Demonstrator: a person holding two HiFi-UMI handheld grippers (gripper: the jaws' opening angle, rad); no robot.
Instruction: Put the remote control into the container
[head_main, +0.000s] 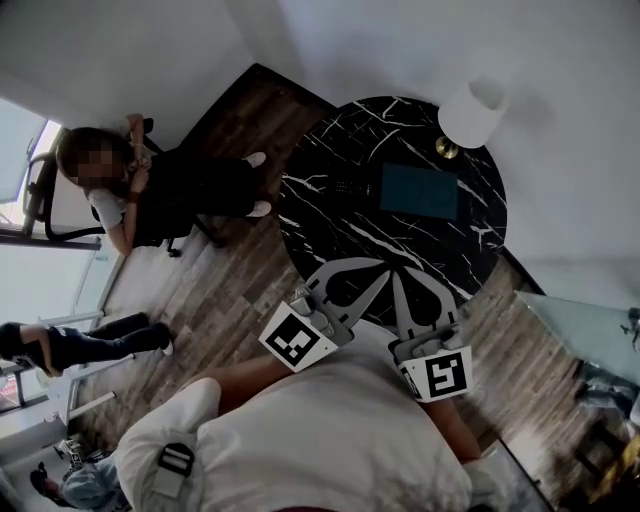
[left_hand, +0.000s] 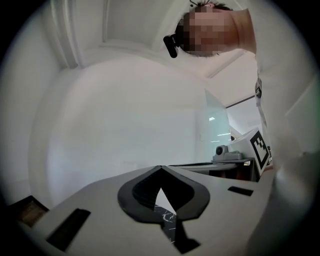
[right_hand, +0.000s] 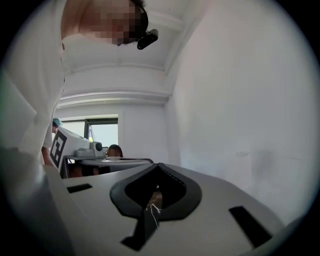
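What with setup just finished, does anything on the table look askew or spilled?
Nothing stands out: the remote lies flat beside the container on the table, the lamp stands upright, nothing spilled.

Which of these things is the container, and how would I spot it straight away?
Find the round black table with white marble veins. Towards its far side, just in front of the white lamp, lies a flat rectangular container. It is the only plain dark-teal patch on that veined top.

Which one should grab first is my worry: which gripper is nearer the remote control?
Left, narrowly. The remote control lies on the table, left of the container. Both shut grippers hang over the near edge: the left gripper slightly right of the remote, the right gripper further right.
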